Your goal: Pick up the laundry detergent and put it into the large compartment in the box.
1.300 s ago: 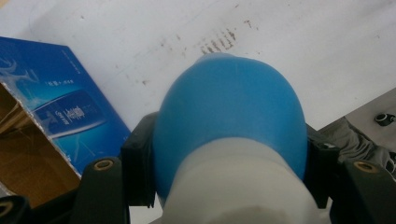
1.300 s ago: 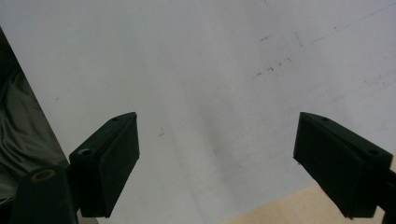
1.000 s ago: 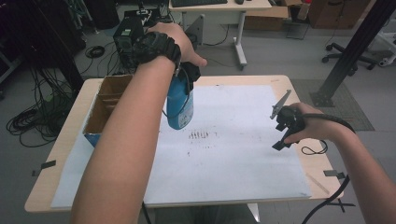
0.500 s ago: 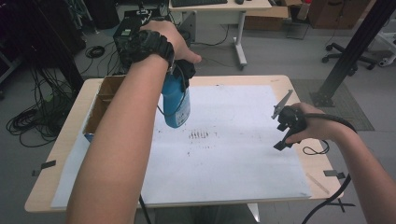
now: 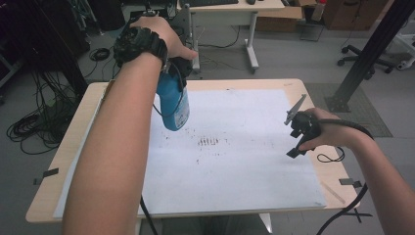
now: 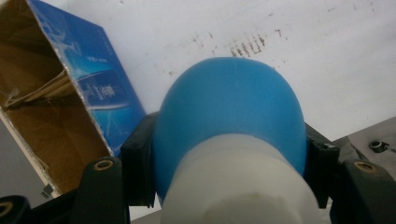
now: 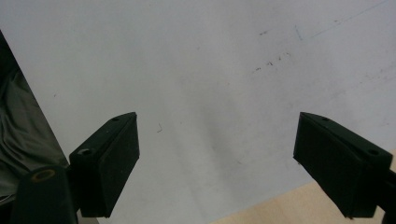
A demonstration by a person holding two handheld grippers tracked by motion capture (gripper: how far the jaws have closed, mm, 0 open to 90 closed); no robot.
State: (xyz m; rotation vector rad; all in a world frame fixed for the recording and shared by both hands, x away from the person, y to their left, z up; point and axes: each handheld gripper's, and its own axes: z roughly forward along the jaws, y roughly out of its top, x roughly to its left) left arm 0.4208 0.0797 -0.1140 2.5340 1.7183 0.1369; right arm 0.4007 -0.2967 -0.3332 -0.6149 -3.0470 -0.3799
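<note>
Grey office flooring, a second desk and loose cables lie beyond the light wooden table (image 5: 313,85), most of whose top is covered by a large white sheet (image 5: 244,166) smudged with small dark marks near its middle. Above the left part of that sheet the person's left hand (image 5: 156,29), with a black watch (image 5: 139,46) on the wrist, holds the left gripper (image 5: 178,66) pointing downward, and a blue bottle (image 5: 173,103) hangs from it, clear of the paper. From the left gripper view the bottle (image 6: 229,126) stands right in front of the camera, its blue rounded body and white lower part wedged between the two black jaws, whose pads press on both of its sides, so the claw is pinching the bottle. Behind it in that view an open cardboard box (image 6: 60,107) with a blue printed side sits at the sheet's edge, its brown inside showing. Well apart from the bottle, at the right side of the table, the right hand (image 5: 337,134) holds the right gripper (image 5: 299,139) low over the sheet, its cable curling off toward the table's edge. Seen in the right gripper view, the right gripper (image 7: 217,163) has its two black jaws spread wide with only bare white paper and a strip of the wooden tabletop between them.
</note>
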